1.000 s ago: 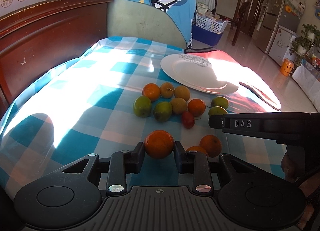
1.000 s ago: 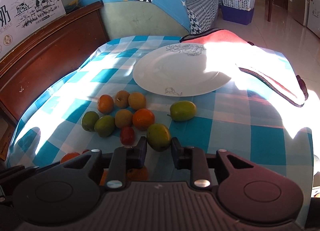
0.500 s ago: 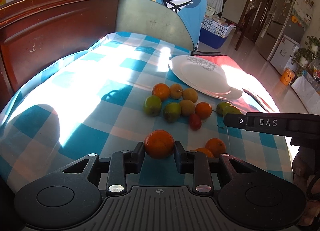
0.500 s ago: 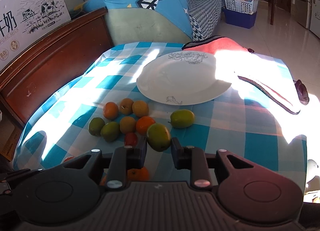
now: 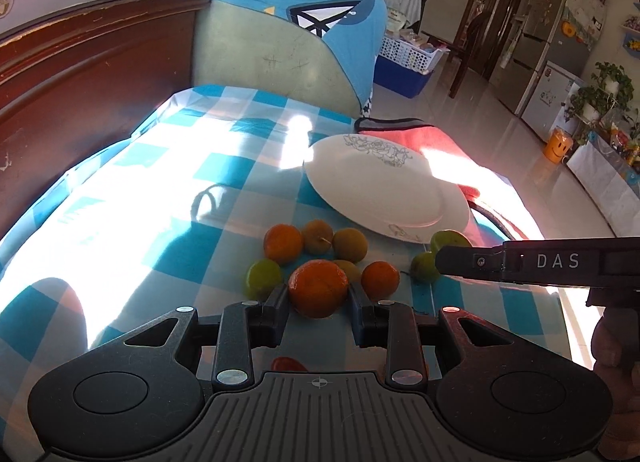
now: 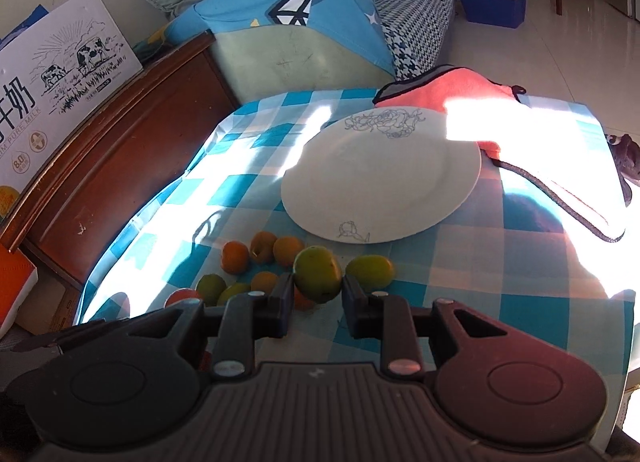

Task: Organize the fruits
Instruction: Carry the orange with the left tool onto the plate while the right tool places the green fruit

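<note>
The left gripper [image 5: 318, 296] squeezes an orange [image 5: 318, 288] between its jaws. The right gripper [image 6: 316, 292] squeezes a green fruit [image 6: 318, 274] the same way. Both fruits are lifted off the table [image 6: 532, 314], I think, because the other fruit shows underneath them.

The white plate [image 6: 380, 177] is empty. It sits ahead of both grippers, past the pile of loose fruit [image 5: 316, 238]. From the left gripper the plate is ahead and off to the right. From the right gripper it is almost straight ahead, so the right hand looks nearer to it. The plate is round and the fruits are round, so it does not matter which way they are turned. The next move is probably to carry each fruit forward over the pile and set it on the plate.

There is one plate. There are two held fruits. On the cloth I count about nine loose ones: some orange, some green, some yellow-brown, and one red one [image 5: 289, 364] close under the left gripper. Some are partly hidden, so I cannot be sure. One pink cloth [image 6: 460, 91] lies behind the plate.
</note>
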A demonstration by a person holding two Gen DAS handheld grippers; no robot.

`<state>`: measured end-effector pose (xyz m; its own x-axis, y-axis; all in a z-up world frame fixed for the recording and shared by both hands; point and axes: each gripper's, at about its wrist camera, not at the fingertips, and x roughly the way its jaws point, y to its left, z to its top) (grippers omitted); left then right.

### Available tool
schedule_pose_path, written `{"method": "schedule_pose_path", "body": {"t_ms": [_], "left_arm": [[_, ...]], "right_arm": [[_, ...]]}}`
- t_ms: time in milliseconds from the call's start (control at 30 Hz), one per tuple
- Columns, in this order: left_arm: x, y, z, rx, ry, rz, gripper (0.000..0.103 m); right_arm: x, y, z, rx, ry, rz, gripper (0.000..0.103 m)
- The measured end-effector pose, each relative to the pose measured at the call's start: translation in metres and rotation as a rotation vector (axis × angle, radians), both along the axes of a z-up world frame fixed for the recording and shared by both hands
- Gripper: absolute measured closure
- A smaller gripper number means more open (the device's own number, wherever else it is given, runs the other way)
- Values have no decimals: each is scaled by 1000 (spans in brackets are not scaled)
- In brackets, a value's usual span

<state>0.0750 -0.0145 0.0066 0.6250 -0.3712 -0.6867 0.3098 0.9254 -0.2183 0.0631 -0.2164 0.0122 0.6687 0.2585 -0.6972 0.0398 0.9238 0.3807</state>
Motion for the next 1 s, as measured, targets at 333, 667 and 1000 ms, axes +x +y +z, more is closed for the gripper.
{"method": "schedule_pose_path", "body": {"t_ms": [333, 667, 1000], "left_arm": [[44, -32, 2, 2, -13, -61, 75], [82, -56, -5, 24, -22, -107, 74], [107, -68, -13, 32, 1, -115, 74]], "right_arm": [[30, -7, -4, -26, -1, -18, 77], [53, -15, -14, -41, 14, -49, 77], [69, -22, -21, -52, 33, -96, 77]]}}
